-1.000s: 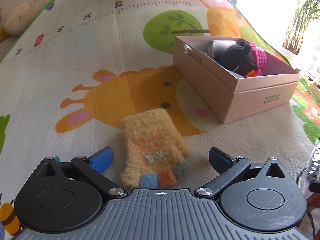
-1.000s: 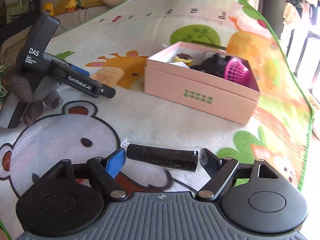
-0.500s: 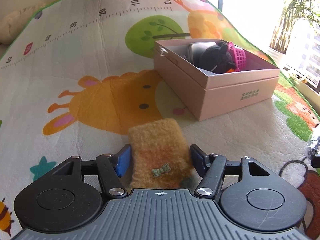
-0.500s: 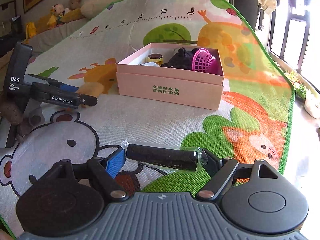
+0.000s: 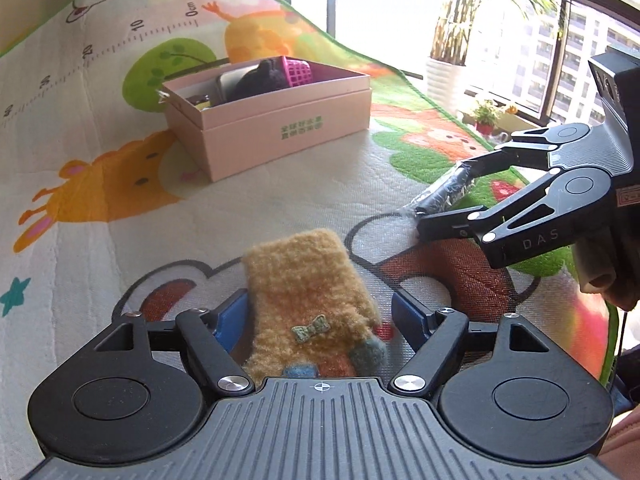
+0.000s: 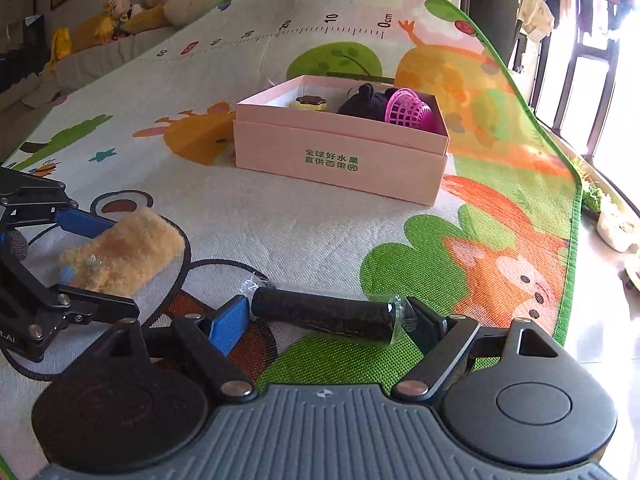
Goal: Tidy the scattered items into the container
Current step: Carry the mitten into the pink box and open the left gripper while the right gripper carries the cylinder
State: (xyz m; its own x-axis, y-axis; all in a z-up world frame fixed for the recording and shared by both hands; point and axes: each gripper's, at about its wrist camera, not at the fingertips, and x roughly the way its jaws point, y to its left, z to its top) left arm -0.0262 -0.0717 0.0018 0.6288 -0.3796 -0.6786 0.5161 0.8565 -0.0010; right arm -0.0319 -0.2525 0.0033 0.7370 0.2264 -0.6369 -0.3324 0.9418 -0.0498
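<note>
Moved: left gripper (image 5: 318,314) swung across the play mat (image 5: 280,184) with the fuzzy mitten (image 5: 310,300), from the giraffe print a second ago to the bear print now; pink box (image 5: 280,128) now further off and more to the left in the left wrist view.
Left jaws: closed in on the mitten half a second ago, then just been opening again; now partly apart, mitten between them, left pad against its edge, clear gap at the right pad.
Mitten: tan and woolly, small bow on it, blue and orange fingertips toward the camera, cuff pointing away; cannot tell whether it rests on the mat.
Right gripper (image 6: 330,318): jaws wide and lately eased a little wider, still clamped end to end on the black roll (image 6: 324,318) in clear wrap, held crosswise above the mat.
Box: open, on the mat beyond both grippers, well apart from them; green print on its near side.
Inside box: pink basket (image 6: 408,111), dark plush toy (image 6: 364,102), small brown-topped piece (image 6: 309,102).
Edges: plush toys (image 6: 120,4) far left, potted plant (image 5: 456,36) by the window.
</note>
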